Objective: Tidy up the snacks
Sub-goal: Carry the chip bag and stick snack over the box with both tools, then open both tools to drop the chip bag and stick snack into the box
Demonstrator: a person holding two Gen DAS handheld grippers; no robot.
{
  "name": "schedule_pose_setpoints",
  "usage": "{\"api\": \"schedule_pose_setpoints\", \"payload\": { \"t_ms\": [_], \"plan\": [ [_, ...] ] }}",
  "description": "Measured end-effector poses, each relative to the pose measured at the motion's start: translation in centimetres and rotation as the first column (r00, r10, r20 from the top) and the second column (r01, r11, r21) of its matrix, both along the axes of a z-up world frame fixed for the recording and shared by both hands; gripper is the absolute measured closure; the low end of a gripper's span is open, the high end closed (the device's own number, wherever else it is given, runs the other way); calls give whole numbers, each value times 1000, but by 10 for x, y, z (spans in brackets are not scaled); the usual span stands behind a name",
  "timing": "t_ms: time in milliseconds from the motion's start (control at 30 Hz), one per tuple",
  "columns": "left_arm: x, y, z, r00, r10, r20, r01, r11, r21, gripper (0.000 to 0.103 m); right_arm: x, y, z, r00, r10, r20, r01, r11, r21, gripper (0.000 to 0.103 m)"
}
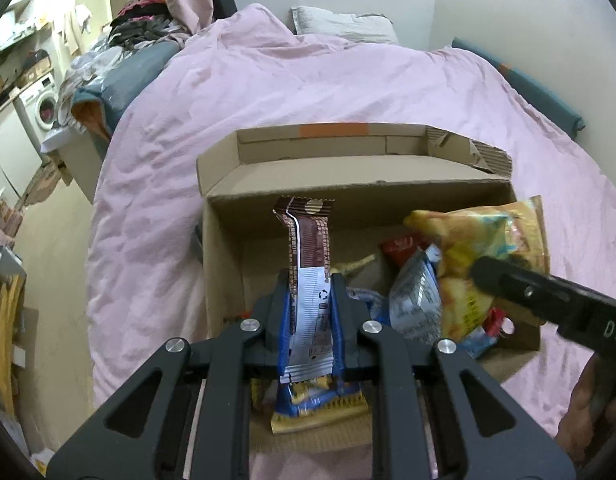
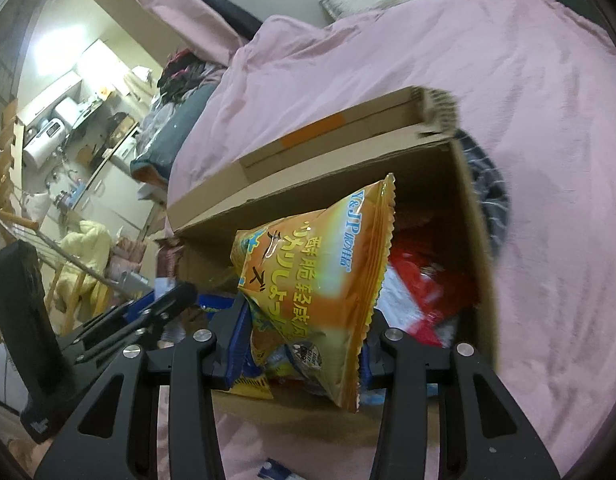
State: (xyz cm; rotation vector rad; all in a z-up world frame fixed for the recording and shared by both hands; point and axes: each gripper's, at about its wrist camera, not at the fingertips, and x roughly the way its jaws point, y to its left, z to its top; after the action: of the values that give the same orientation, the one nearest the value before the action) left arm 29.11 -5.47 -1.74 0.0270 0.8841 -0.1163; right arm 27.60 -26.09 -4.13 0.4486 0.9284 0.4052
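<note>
- The left claw (image 1: 310, 300) is closed down tight on a long brown-and-white snack bar wrapper (image 1: 309, 280), which stands upright between its blue pads, over the near left part of the open brown cardboard box (image 1: 224, 240).
- The right claw (image 2: 304, 336) is closed on a puffy orange-yellow crisp bag with blue lettering (image 2: 319, 280), pinched at its lower end and tilted over the box's right half; the left wrist view shows that bag (image 1: 479, 256) raised above the other packets.
- The box sits on the pink quilted bed (image 1: 308, 80), toward its near edge, its far flap folded back.
- Inside lie loose packets: a red one (image 2: 427, 280), a silver-blue one (image 1: 415, 300), and a yellow-blue one (image 1: 319, 412) under the left claw.
- By my reading, both snacks are mid-sort, lifted from or about to go into the box; I cannot tell which.
- The next move calls for separate, steady paths so the claws do not collide, and gentle release so the air-filled bag is not crushed.
</note>
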Motion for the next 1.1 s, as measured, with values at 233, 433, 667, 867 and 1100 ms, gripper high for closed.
{"api": "schedule_pose_setpoints", "payload": {
  "t_ms": [233, 433, 667, 867, 1100],
  "plan": [
    [12, -1, -4, 1000, 5, 1, -5, 1000, -23, 88, 16, 10, -14, 999, 29, -46, -28, 999, 25, 56],
    [10, -6, -2, 1000, -12, 1, 12, 1000, -4, 63, 18, 8, -12, 999, 29, -44, -28, 999, 40, 50],
    [2, -1, 6, 999, 19, 39, -19, 1000, -12, 26, 14, 0, 1, 1000, -7, 3, 7, 999, 33, 17],
    [-2, 5, 7, 999, 22, 45, -20, 999, -38, 22, 10, -9, 5, 999, -43, 31, 42, 999, 26, 9],
    [-5, 9, 5, 998, 40, 40, -38, 998, -45, 22, 10, -9, 4, 999, -39, 20, 38, 999, 19, 9]
  ]
}}
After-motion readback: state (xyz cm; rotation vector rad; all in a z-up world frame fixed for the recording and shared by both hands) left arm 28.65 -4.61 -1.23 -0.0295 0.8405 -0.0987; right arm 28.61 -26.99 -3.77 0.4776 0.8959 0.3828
